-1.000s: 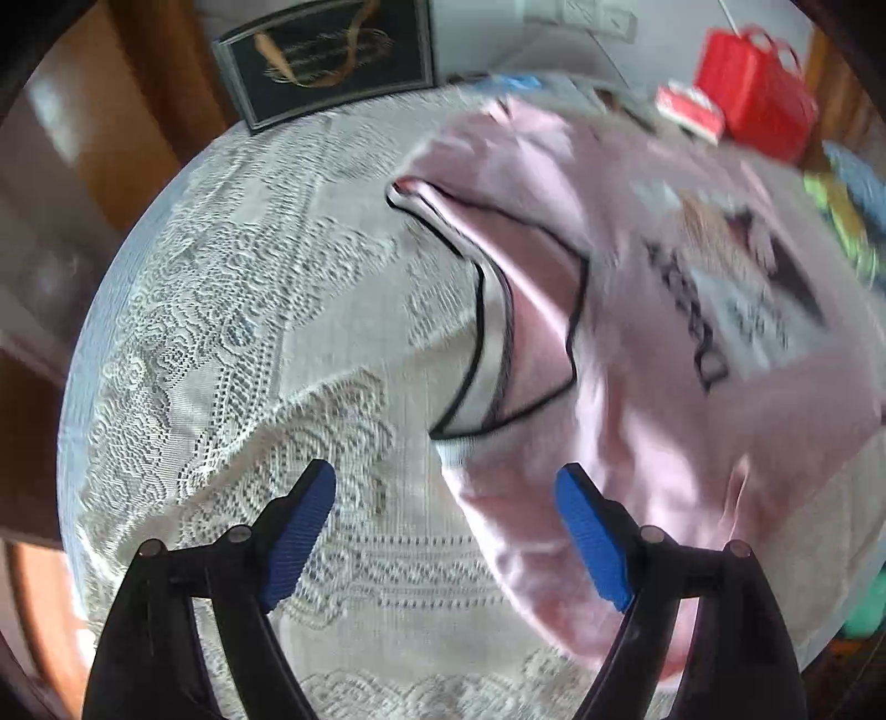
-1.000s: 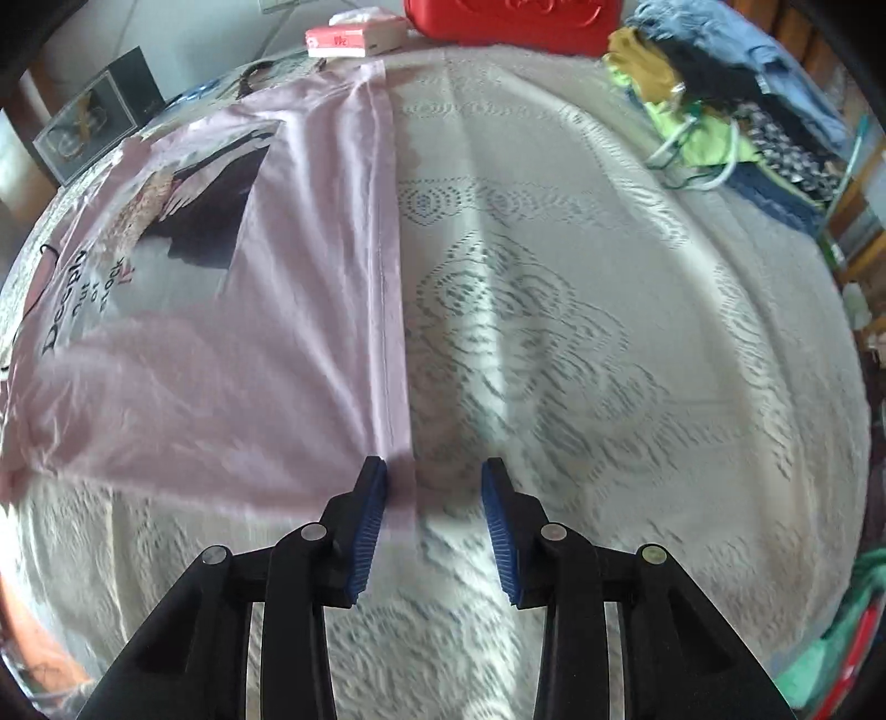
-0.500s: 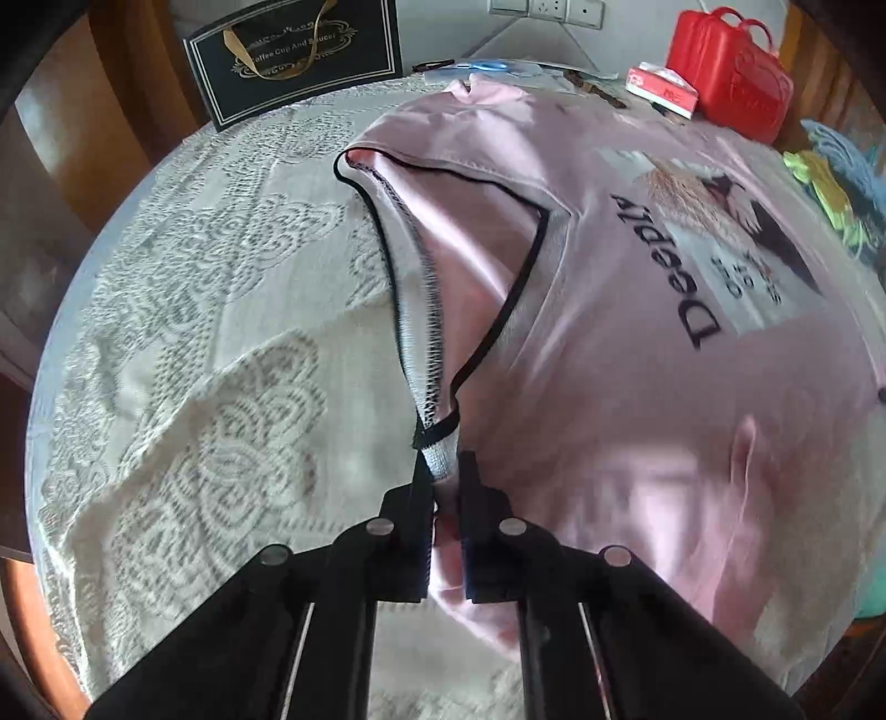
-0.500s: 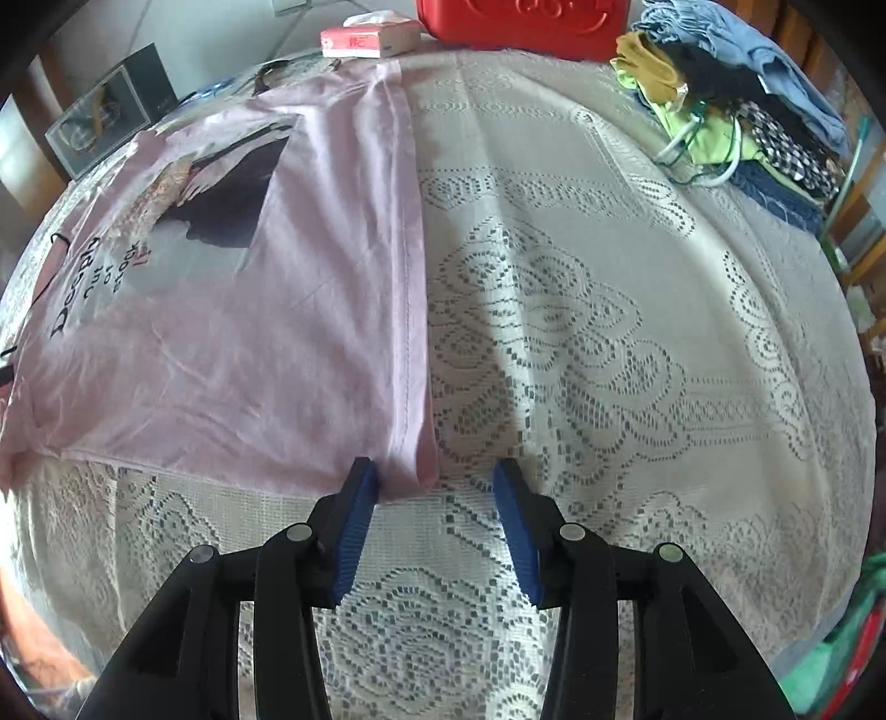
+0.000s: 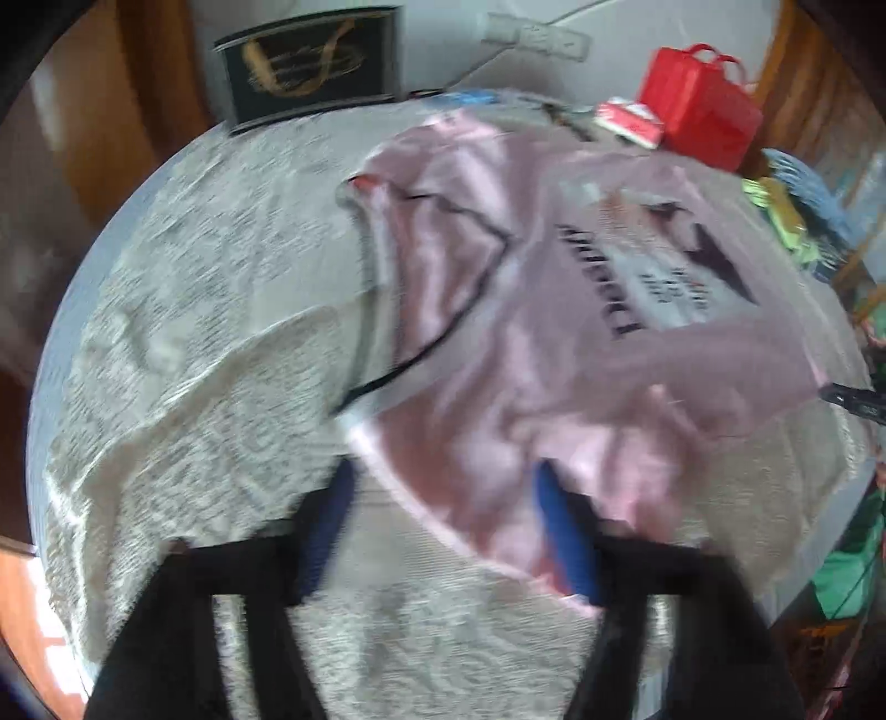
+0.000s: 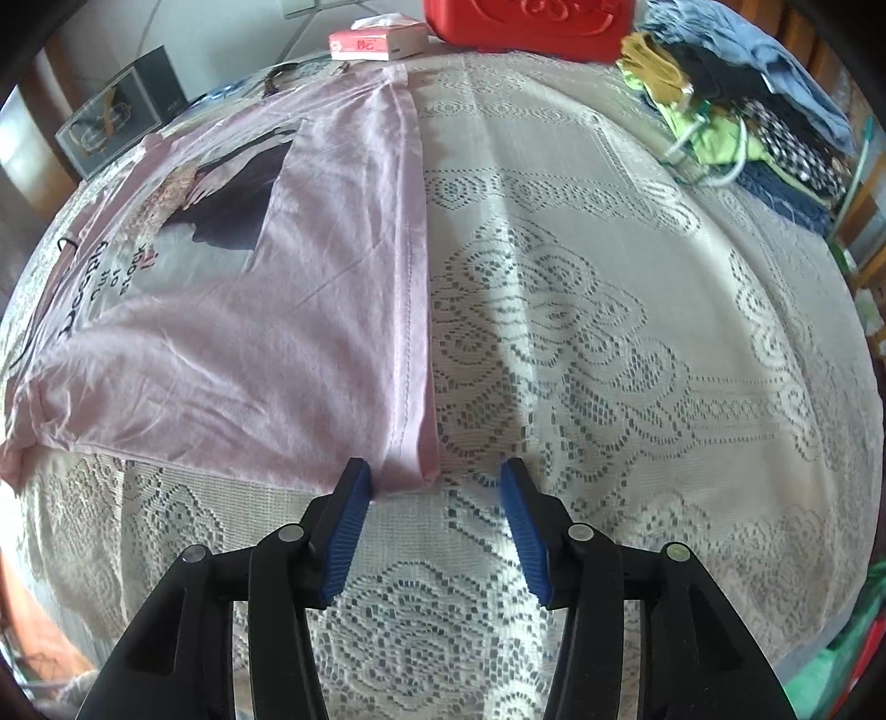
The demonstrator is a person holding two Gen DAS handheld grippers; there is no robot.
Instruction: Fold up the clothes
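A pink T-shirt (image 5: 554, 343) with a printed picture and black-trimmed neckline lies on the lace tablecloth (image 5: 183, 354). The left wrist view is blurred. My left gripper (image 5: 443, 515) is open, its fingers straddling the shirt's near shoulder edge. In the right wrist view the shirt (image 6: 266, 332) lies flat, hem toward me. My right gripper (image 6: 434, 498) is open, its fingers on either side of the near hem corner, just in front of it.
A red box (image 6: 526, 22) and a tissue packet (image 6: 376, 44) stand at the table's far edge. A pile of folded clothes (image 6: 747, 111) lies far right. A black gift bag (image 5: 310, 66) stands at the back left.
My left gripper was shut on the neckline half a second ago; it is now open, has let the neckline go and sits by the shoulder. My right gripper has opened wider at the hem corner.
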